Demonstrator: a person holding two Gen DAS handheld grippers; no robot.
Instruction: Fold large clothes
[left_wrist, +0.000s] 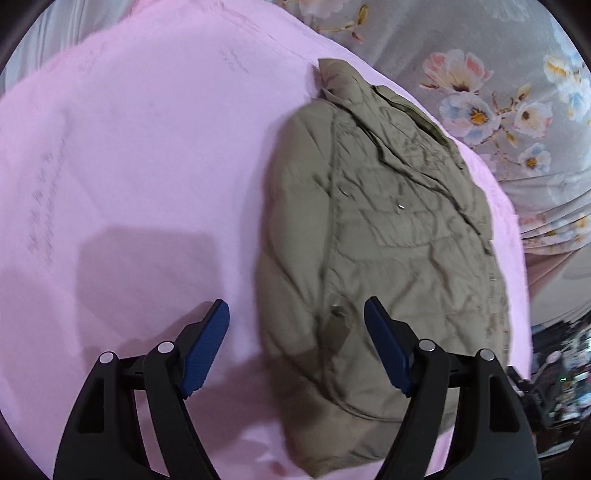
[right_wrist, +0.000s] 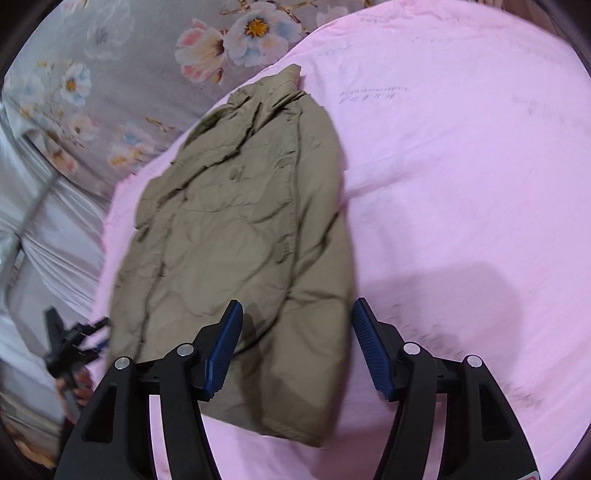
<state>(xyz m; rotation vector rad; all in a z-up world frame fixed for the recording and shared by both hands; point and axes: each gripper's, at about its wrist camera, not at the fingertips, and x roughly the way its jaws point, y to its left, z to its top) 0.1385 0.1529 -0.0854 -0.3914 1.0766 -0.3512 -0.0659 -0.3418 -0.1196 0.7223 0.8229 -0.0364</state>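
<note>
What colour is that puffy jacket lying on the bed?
The jacket is a khaki, olive-tan colour, plain and quilted; the right wrist view shows it best.

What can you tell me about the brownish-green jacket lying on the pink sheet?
The jacket is a puffy, quilted coat in a dull olive-khaki colour, with stitched seams, small metal snaps and a collar at its far end. It looks soft and padded, a bit wrinkled. It lies flat on the pink sheet, folded into a long narrow shape with no sleeves sticking out, close to the sheet's edge beside the flowery bedding. Only the sheet touches it; neither gripper is holding it.
</note>
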